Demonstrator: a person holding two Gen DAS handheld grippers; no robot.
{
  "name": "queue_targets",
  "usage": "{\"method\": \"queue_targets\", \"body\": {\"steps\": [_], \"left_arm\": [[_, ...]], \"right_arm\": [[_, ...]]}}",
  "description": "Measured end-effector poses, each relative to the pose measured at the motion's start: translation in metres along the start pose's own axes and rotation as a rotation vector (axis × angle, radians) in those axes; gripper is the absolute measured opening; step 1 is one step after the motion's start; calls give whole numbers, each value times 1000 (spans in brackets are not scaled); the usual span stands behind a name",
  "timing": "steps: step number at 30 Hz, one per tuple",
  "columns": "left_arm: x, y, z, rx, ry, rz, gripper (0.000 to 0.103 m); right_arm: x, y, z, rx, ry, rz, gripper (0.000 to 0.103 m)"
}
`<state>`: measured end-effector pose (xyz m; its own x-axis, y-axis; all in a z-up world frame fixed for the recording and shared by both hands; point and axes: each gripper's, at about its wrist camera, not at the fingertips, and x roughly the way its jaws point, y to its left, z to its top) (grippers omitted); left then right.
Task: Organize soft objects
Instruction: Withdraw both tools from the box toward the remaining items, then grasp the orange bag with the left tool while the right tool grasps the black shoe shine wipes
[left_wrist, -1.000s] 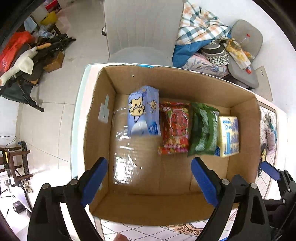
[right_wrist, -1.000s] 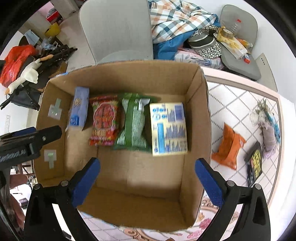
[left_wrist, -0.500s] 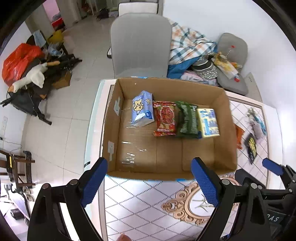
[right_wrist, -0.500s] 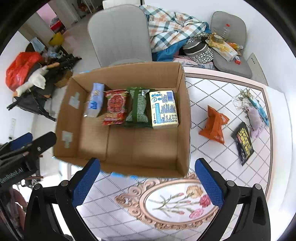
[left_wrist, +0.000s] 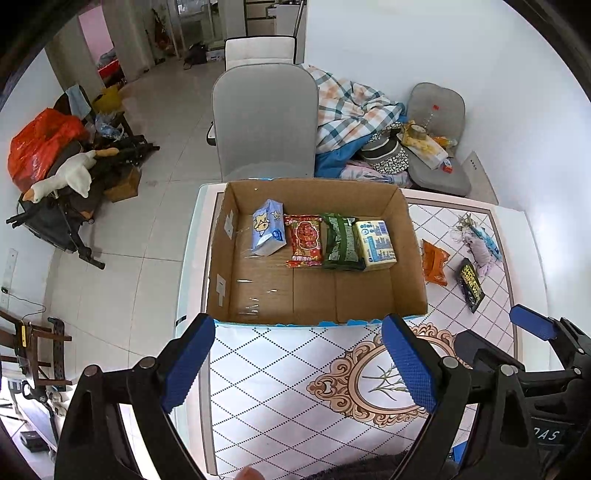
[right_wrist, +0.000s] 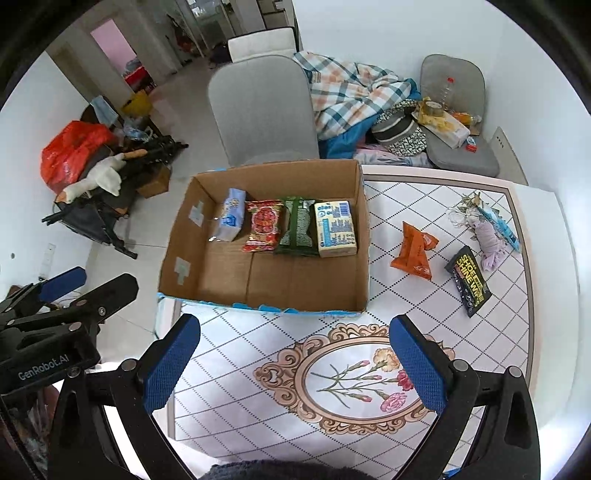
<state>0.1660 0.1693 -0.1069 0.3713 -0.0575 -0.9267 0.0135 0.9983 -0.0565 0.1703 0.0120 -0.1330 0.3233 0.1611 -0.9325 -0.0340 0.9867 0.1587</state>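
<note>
Both my grippers, left gripper (left_wrist: 297, 360) and right gripper (right_wrist: 295, 363), hang spread wide and empty, nearside of cardboard box (right_wrist: 364, 236). Orange pouch (right_wrist: 414, 251) lies right of box on tablecloth (right_wrist: 258, 343); looks light, crinkly, slippery; I judge pinching mid-body best.

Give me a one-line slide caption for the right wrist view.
Open right gripper above the patterned table; cardboard box holds four soft packs in a row, orange pack outside.
</note>
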Motion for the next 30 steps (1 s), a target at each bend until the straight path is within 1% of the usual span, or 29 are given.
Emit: {"method": "queue_targets", "body": {"steps": [2,4,6,7,8,9,10,11,12,13,14,15,16,18,19,20,22,23,24,25,29,30], "left_arm": [[-3,-8,2,6,-3,-17,92],[-2,-20,6,28,-2,-18,92],[3,-44,16,91,-13,4,92],[8,-61,23,133,-16,18,92],[10,-71,27,162,-22,24,92],[17,-91,35,208,-30,35,92],[27,-111,43,257,-28,50,92],[35,-124,50,287,-22,52,92],[50,-149,59,336,-10,54,93],[58,-161,66,359,0,58,92],[72,-180,74,394,17,51,92],[92,-201,82,431,46,43,93],[108,-214,89,449,76,52,92],[154,-245,102,479,178,34,92],[175,-256,106,477,225,35,92],[191,-264,108,478,257,38,92],[229,-283,112,488,331,39,92],[240,-287,109,484,351,51,92],[254,-292,107,480,379,56,92],[267,-296,105,473,409,42,92],[298,-306,95,474,475,63,92],[305,-306,93,463,490,61,92]], "right_arm": [[-6,-7,0,10,-11,17,103],[-9,-19,1,27,-14,30,103],[-8,-37,3,50,-5,31,103],[-8,-53,5,72,-1,20,103],[-6,-71,6,91,1,2,103],[-5,-85,9,108,3,-19,103],[-3,-106,12,128,4,-50,103],[2,-130,14,144,12,-89,103],[7,-148,17,156,27,-120,103],[15,-173,19,174,50,-158,103],[23,-199,21,195,65,-177,103],[31,-216,24,210,80,-184,103],[44,-239,27,224,111,-191,103],[69,-277,31,245,154,-173,103],[82,-293,32,243,178,-167,103],[101,-310,34,243,217,-169,103],[130,-326,35,247,263,-159,103],[151,-336,35,240,293,-148,103],[163,-340,34,239,311,-143,103],[181,-346,33,234,337,-143,103],[233,-357,28,194,408,-155,100],[242,-358,28,187,414,-159,94]]}}
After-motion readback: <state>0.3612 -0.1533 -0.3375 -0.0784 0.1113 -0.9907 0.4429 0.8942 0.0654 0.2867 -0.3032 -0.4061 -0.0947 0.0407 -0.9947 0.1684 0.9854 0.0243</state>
